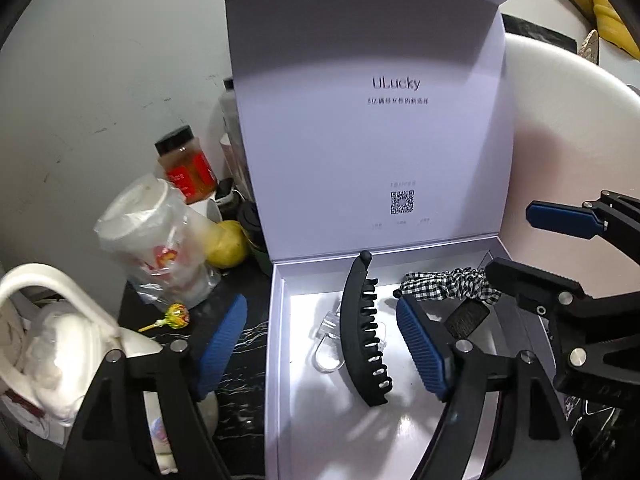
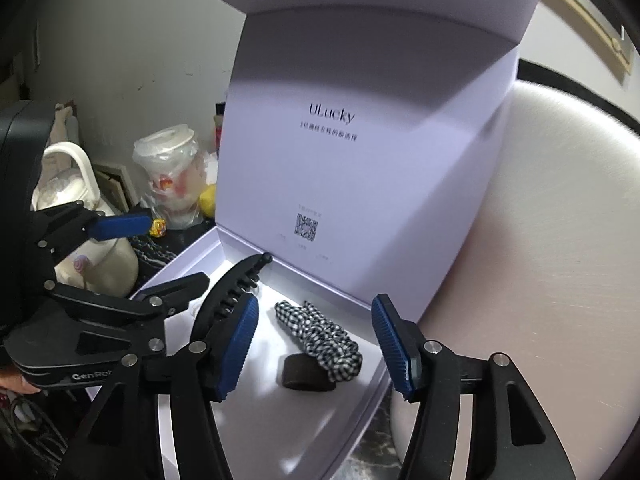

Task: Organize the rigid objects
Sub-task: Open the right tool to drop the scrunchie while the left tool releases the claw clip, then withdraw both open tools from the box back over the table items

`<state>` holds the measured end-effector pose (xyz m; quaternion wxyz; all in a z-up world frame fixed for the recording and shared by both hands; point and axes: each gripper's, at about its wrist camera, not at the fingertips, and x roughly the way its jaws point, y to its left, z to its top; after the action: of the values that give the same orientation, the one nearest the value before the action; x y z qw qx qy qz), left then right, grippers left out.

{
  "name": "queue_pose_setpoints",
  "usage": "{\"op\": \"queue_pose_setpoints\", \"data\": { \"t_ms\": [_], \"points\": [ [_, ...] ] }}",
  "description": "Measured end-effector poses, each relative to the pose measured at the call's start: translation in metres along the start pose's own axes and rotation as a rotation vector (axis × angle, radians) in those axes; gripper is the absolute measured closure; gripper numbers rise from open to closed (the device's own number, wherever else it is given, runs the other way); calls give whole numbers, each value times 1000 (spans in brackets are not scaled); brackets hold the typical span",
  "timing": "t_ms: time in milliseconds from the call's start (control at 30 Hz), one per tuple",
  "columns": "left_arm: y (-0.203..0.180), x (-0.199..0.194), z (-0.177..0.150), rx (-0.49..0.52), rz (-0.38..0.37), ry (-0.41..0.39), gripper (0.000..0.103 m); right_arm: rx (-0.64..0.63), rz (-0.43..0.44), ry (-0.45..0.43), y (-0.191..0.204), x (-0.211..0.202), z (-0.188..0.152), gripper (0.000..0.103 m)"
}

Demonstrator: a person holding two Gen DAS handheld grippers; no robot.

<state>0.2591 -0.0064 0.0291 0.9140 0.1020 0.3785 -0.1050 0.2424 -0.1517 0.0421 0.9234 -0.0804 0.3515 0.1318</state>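
Inside the open box: I am cataloguing from both wrist views.
Box (image 1: 276, 360): white gift carton, lid standing upright at twelve o'clock, floor glossy and reflecting light.
Black hair clip (image 1: 362, 332): lying on the box floor, long curved spine running from twelve o'clock down to six, teeth facing three o'clock. I am judging it rigid, light and smooth; the spine near its middle is looking like the best place to pinch, across the narrow width, keeping pads off the teeth.
Clear clip (image 1: 332, 344): partly lying under the black hair clip, at its nine o'clock side. Transparent plastic, probably slick and hard to read against the shiny floor.
Checked scrunchie (image 2: 320, 336): resting at three o'clock of the black hair clip, soft fabric, not a rigid item.
Dark band (image 2: 306, 372): sitting just beside the checked scrunchie at its seven o'clock; material unclear.
Left gripper (image 1: 320, 352): I am holding its jaws apart, straddling the black hair clip without touching it; nothing held.
Right gripper (image 2: 316, 348): I am holding its jaws apart over the checked scrunchie and dark band; nothing held.
Outside the box, nine o'clock: bagged cup (image 1: 160, 240), red-labelled jar (image 1: 188, 168), lollipop (image 1: 176, 316).
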Motion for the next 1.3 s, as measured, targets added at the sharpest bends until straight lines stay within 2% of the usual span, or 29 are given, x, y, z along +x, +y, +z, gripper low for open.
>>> {"op": "queue_pose_setpoints", "data": {
  "t_ms": [400, 667, 967, 1300],
  "points": [
    [-6, -64, 1, 8, 22, -81, 25, -10, -27, -71, 6, -57, -1, 35],
    [-12, -107, -2, 31, -21, -135, 25, -6, -37, -124, 10, -100, -8, 29],
    [-22, -149, -14, 39, -24, -193, 25, -9, -47, -172, 15, -140, -18, 27],
    [-27, -177, -32, 21, -5, -201, 25, -22, -57, -216, 25, -180, -36, 21]
  ]
}}
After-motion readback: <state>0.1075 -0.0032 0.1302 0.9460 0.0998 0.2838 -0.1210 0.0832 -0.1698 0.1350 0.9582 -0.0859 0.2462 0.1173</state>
